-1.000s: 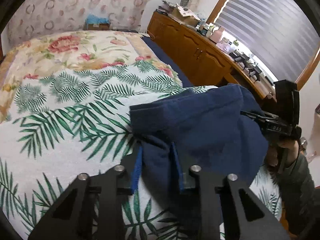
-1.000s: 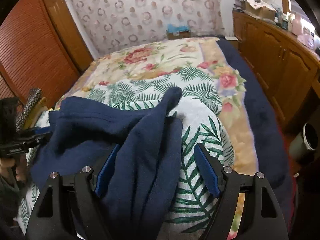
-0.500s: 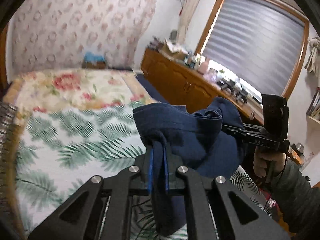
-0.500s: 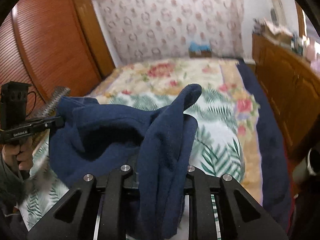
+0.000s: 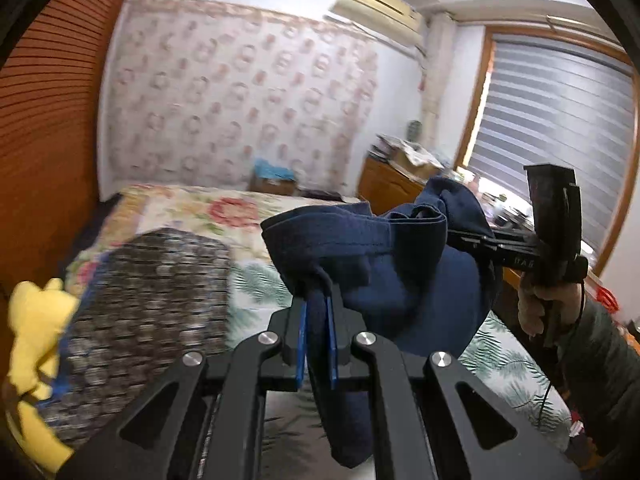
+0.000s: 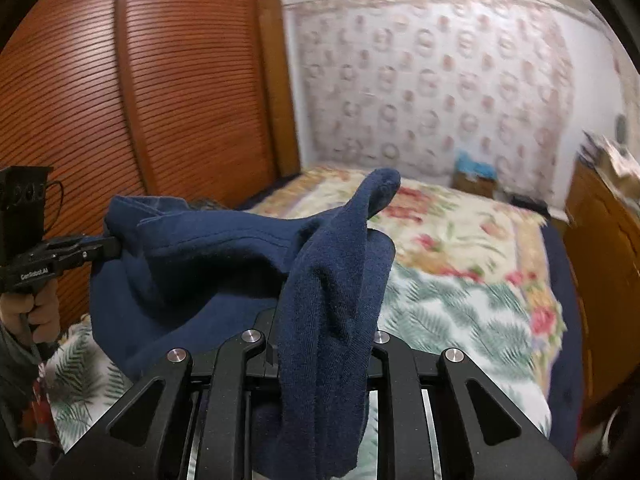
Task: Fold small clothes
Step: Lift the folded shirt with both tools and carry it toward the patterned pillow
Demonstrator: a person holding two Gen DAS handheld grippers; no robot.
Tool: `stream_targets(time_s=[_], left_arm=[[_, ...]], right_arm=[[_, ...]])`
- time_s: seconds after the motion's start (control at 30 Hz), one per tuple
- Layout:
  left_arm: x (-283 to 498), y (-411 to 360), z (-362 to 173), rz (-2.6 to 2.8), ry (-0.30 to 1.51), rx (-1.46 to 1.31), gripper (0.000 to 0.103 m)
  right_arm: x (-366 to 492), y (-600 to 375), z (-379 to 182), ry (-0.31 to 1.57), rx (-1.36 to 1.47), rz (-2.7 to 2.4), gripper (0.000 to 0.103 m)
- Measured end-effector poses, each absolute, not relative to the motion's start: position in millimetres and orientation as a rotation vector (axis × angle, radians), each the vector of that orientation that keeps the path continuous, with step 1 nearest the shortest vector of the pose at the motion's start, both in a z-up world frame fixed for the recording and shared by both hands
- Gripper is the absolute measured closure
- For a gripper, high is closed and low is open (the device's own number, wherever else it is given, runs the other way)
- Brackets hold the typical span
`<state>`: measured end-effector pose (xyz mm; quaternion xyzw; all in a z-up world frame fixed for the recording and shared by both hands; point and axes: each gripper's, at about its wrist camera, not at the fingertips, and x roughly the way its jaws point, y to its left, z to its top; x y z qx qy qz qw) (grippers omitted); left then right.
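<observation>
— Above the bed (image 5: 192, 208), what is held?
— A navy garment (image 5: 400, 276) is clamped at one edge by the left gripper (image 5: 317, 340), at the other by the right gripper (image 6: 320, 344).

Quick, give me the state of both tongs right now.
Left tongs: shut on the blue garment.
Right tongs: shut on the same garment's other end.

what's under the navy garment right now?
The navy garment hangs between the left tool and right tool, above the palm-print bedspread. Fabric hides the bed directly beneath it.
</observation>
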<state>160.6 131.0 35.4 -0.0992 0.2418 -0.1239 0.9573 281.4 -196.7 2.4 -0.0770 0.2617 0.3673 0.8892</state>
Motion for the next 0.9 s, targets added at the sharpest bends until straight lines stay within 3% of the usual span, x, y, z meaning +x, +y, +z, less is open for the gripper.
stream_targets(time_s=[0.27,0.5,0.8,0.9], left_arm=[[140,199,16,-0.092,0.435,-0.251,0.097],[113,245,-38,0.032,0.480,-0.335,0.097],[100,255,-88,0.110,0.573,-0.403,0.097],[97,249,-91,0.117,0.585,-0.399,0.097]], right_arm=[[288,-89,28,0.484,-0.269,0.889,0.086],[302,7,36,0.473,-0.379,1.001,0.086],[326,131,-24,0.535,-0.483,1.073,0.086],[338,150,-36,0.578,-0.467,1.037,0.081]])
